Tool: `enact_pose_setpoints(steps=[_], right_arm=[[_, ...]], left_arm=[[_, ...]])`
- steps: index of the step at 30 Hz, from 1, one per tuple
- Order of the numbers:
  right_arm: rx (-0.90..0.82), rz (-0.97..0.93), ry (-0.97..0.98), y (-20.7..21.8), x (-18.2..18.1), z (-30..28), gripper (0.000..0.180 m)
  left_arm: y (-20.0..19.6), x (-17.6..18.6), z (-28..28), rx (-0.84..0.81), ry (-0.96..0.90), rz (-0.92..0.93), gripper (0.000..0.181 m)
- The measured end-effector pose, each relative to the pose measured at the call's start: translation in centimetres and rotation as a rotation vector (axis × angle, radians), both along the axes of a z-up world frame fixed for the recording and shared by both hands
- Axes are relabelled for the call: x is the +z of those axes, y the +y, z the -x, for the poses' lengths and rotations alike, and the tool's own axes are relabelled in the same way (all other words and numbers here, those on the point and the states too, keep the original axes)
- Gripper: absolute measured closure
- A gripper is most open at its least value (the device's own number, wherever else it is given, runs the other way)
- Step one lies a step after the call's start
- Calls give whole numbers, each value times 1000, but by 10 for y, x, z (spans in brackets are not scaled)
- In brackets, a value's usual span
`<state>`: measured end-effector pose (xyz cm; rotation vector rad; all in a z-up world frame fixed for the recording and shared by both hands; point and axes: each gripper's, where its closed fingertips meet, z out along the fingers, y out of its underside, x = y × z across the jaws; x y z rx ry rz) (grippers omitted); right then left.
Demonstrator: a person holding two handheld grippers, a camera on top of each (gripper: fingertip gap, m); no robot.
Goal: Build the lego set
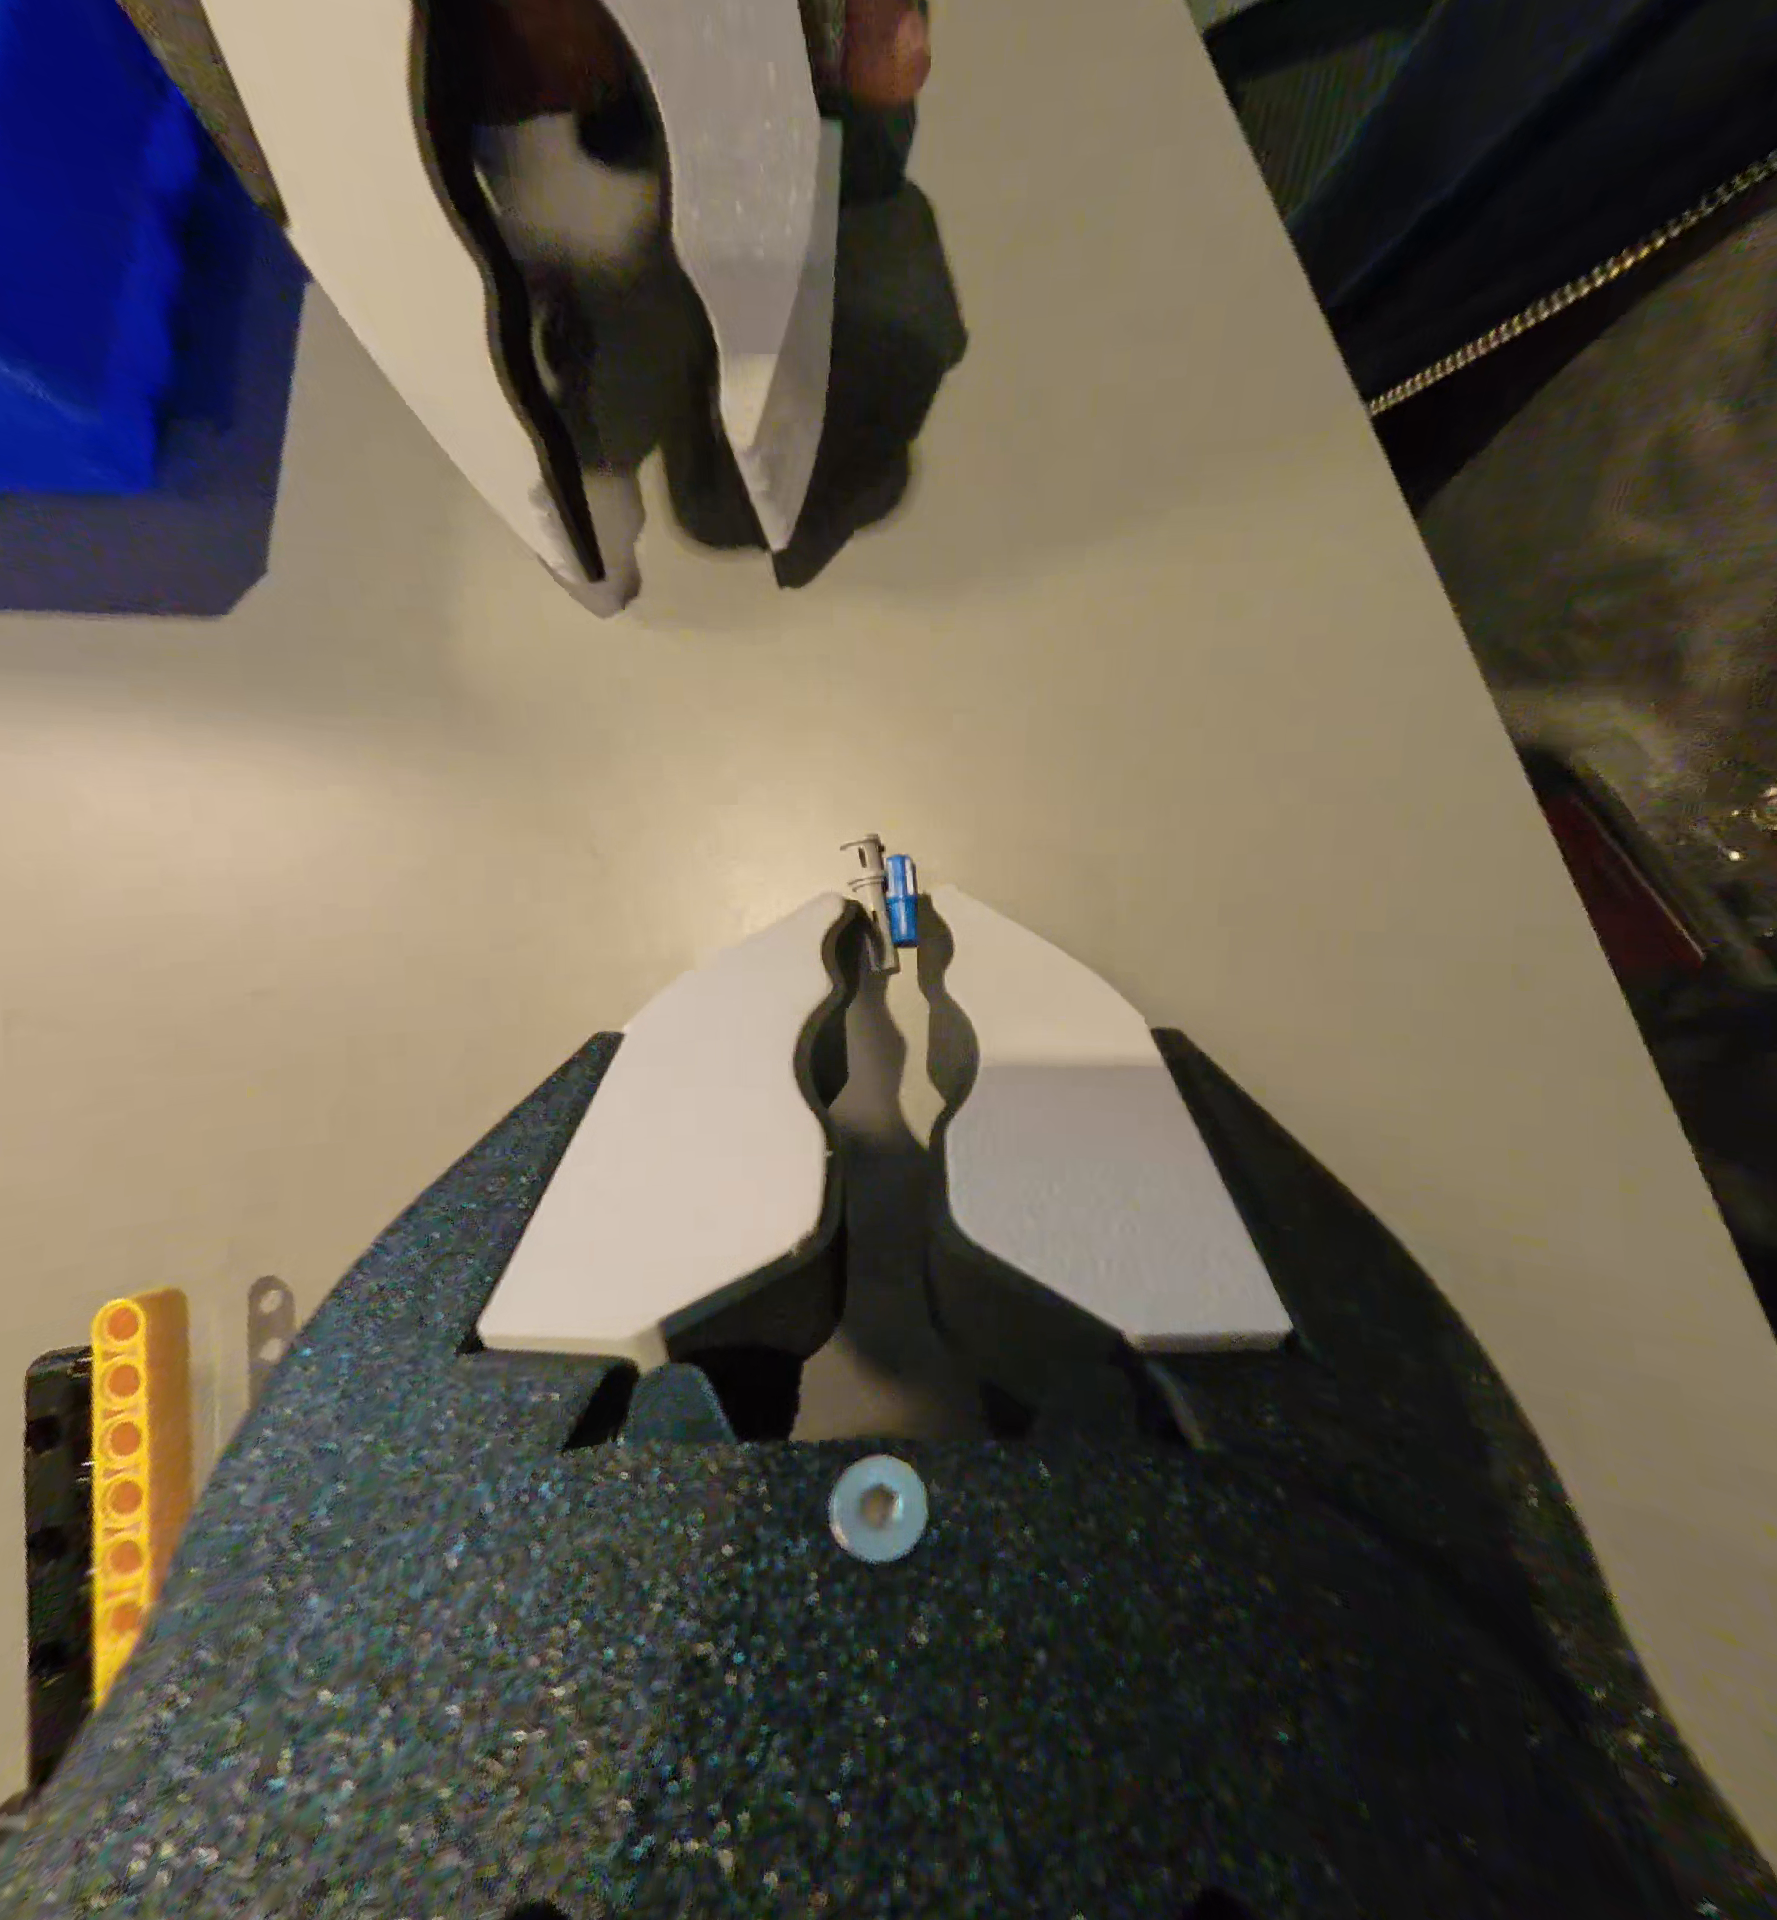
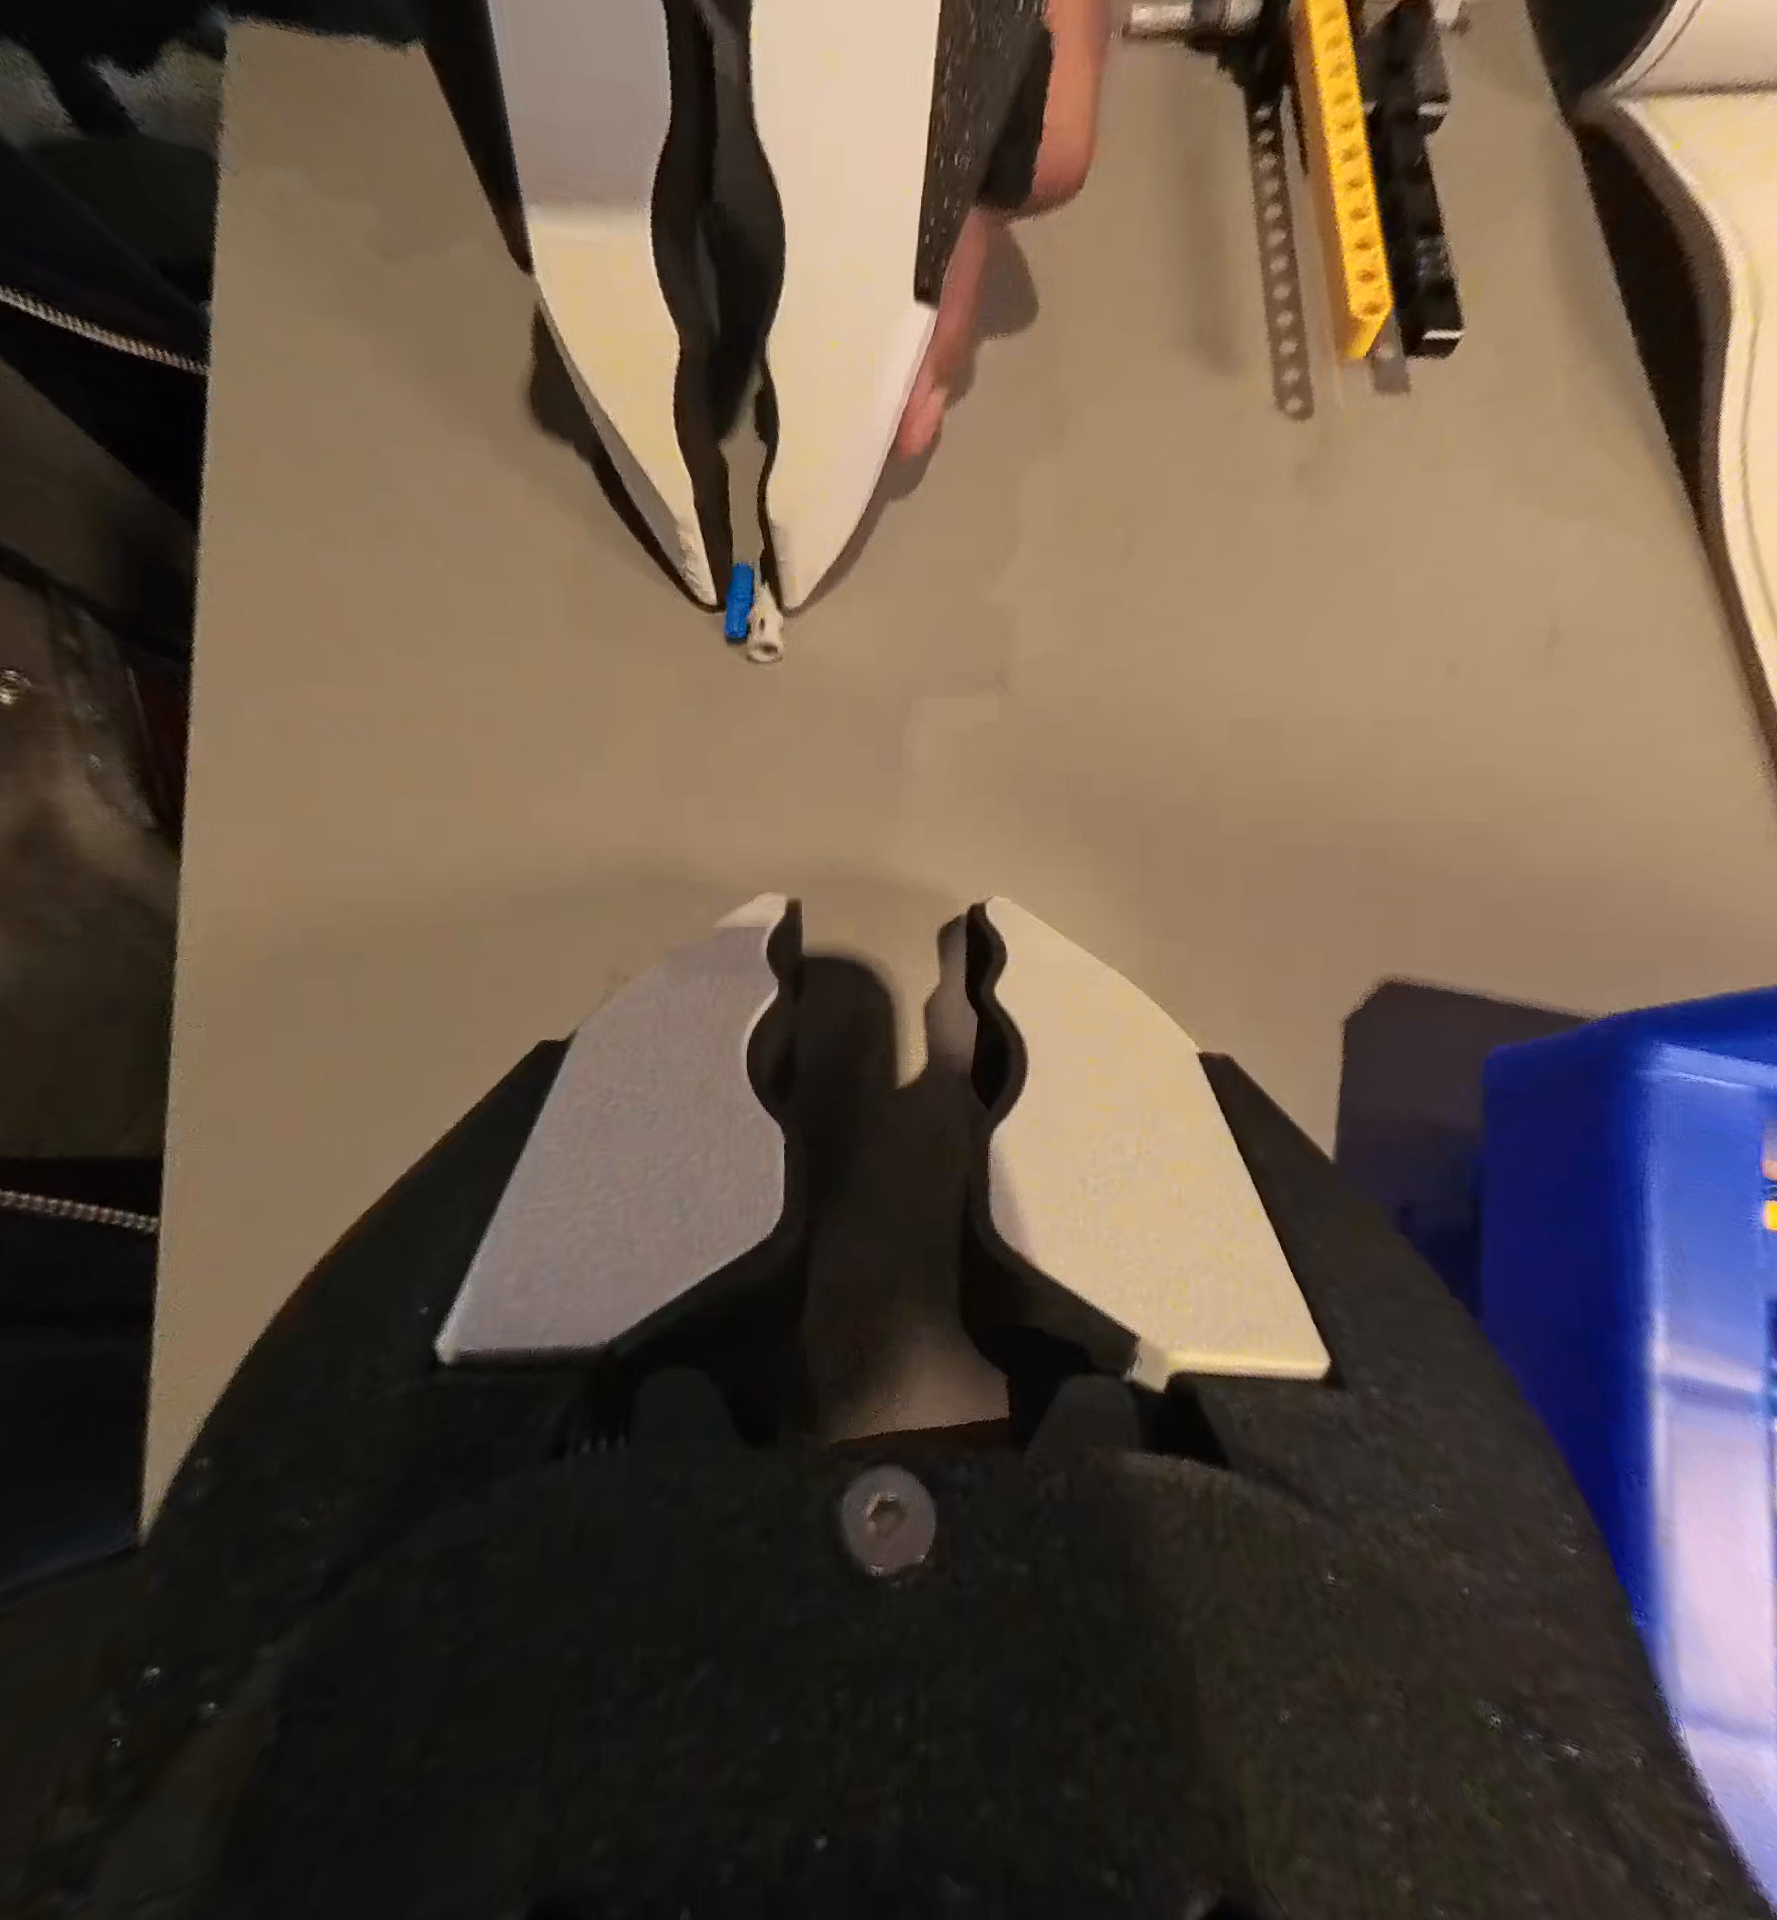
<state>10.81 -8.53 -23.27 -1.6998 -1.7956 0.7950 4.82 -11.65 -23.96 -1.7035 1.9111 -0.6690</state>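
Left claw (image 1: 899, 909) around small blue pin (image 1: 902, 900) beside grey pin (image 1: 871, 883).

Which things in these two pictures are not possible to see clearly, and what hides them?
- Grey pin and blue pin, left wrist view: too small to tell whether they are joined; the left gripper hides their lower ends.
- Yellow beam and black beam, left wrist view: partly behind the gripper body.
- Blue bin, right wrist view: blurred and cut by the right edge; contents unclear.
- Right gripper: open, empty.
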Motion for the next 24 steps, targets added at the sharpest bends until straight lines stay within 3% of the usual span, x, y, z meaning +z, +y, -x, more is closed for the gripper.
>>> enact_pose_setpoints(steps=[7, 15, 18, 24], right_arm=[[9, 37, 59, 0, 8, -2, 150], [-62, 14, 132, 1, 17, -34, 153], [-108, 57, 207, 5, 28, -48, 157], [-155, 199, 349, 9, 47, -69, 159]], left_arm=[[18, 14, -9, 124, -49, -31, 171], [91, 113, -80, 237, -263, -94, 171], [118, 116, -113, 185, -156, -148, 171], [150, 82, -138, 12, 196, -132, 178]])
